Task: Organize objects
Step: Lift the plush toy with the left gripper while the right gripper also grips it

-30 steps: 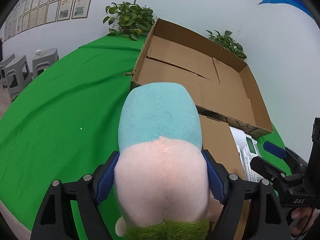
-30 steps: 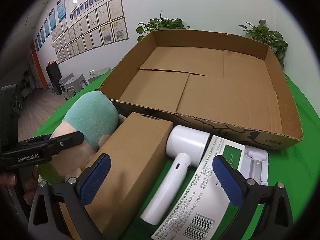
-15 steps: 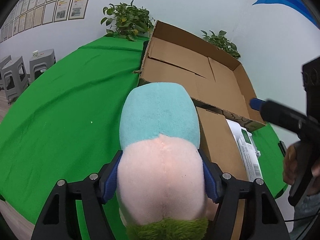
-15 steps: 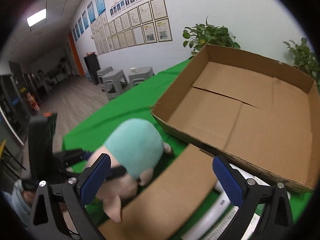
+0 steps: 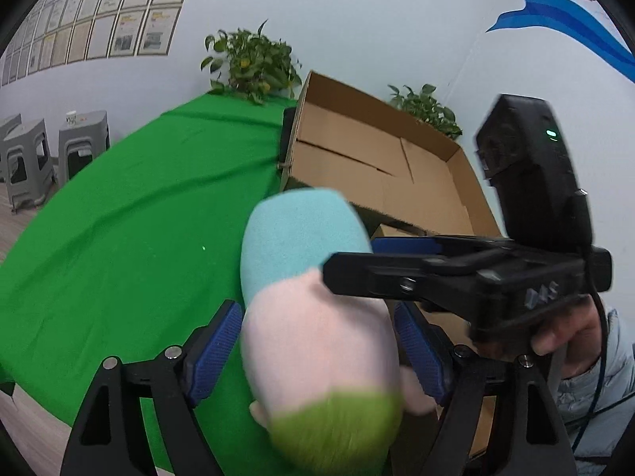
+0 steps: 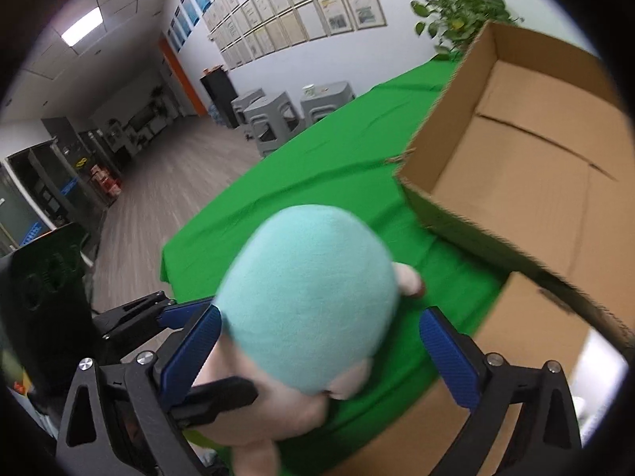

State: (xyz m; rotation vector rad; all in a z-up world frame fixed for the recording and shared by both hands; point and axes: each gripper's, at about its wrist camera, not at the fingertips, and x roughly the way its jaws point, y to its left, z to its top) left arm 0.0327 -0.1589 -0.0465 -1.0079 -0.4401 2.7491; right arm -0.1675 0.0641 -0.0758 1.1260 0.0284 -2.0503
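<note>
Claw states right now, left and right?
Left claw: shut on the plush toy, jaws just eased wider.
Right claw: open, straddling the toy, one pad clear.

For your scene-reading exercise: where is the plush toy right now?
In both wrist views the plush toy sits centre frame over the green table, between the left gripper fingers, just short of the open cardboard box.

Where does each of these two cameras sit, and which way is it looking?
Left wrist: sits on the left claw, looking down along it at the plush toy and cardboard box; right claw and a hand show.
Right wrist: sits on the right claw, above the same toy; left claw shows.
Shared: toy, box, green cloth.
</note>
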